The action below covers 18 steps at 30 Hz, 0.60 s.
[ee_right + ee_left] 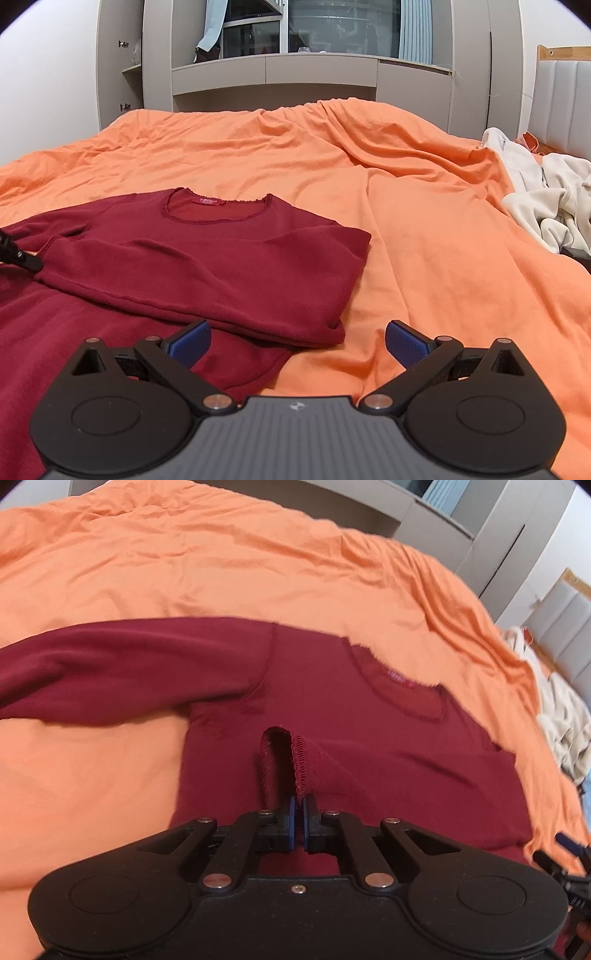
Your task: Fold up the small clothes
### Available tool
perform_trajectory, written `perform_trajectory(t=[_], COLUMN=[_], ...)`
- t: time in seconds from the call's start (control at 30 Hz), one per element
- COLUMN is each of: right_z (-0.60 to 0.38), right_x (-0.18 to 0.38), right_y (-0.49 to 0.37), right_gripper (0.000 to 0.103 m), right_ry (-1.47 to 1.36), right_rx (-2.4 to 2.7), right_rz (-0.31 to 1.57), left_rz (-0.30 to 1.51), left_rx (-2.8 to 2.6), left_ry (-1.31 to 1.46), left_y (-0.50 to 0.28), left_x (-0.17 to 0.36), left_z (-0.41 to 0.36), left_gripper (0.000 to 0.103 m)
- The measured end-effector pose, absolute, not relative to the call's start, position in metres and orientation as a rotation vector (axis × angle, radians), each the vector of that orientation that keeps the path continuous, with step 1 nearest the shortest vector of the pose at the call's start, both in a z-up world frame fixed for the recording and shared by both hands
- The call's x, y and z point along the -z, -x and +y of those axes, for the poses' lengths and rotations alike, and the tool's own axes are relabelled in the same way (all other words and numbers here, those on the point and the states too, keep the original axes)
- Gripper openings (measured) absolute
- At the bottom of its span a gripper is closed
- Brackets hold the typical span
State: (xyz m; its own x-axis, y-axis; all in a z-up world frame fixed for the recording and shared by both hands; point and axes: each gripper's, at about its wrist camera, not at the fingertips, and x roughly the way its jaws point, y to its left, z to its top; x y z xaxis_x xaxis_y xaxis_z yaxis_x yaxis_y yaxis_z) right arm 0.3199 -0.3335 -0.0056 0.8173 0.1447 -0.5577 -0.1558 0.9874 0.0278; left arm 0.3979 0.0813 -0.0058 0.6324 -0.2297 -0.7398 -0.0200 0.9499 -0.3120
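Left wrist view: the left gripper (pixel 298 805) has its fingers pinched tight on a raised hem fold of the dark red shirt (pixel 351 731). The right gripper (pixel 297 341) hovers with fingers spread wide, holding nothing. The shirt lies on the orange bedsheet (pixel 424 221), one sleeve folded across. Farther right, cream clothes (pixel 546 195).

Dark red long-sleeve top (pixel 207 266) lies flat, front up, on the orange sheet, round scalloped neckline with pink label at 12 o'clock. Right side and sleeve folded across the body toward 9; left sleeve (pixel 122 664) stretched straight out to 9. One cuff edge (pixel 284 760) lifted, stitching visible
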Motion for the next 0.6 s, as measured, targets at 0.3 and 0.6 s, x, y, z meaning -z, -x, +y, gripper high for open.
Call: perform_trajectory(t=[0.3, 0.6], right_z=[-0.328, -0.304], right_x=[0.014, 0.035], right_y=[-0.325, -0.337], right_gripper=[0.103, 0.102], right_ry=[0.162, 0.442], right_rx=[0.001, 0.054], right_rz=[0.622, 0.565], left_rz=[0.892, 0.791], left_rx=[0.131, 0.002], left_ry=[0.292, 0.238], left_y=[-0.383, -0.385], left_x=[0.012, 0.001], left_z=[0.092, 0.078], left_gripper=[0.023, 0.073])
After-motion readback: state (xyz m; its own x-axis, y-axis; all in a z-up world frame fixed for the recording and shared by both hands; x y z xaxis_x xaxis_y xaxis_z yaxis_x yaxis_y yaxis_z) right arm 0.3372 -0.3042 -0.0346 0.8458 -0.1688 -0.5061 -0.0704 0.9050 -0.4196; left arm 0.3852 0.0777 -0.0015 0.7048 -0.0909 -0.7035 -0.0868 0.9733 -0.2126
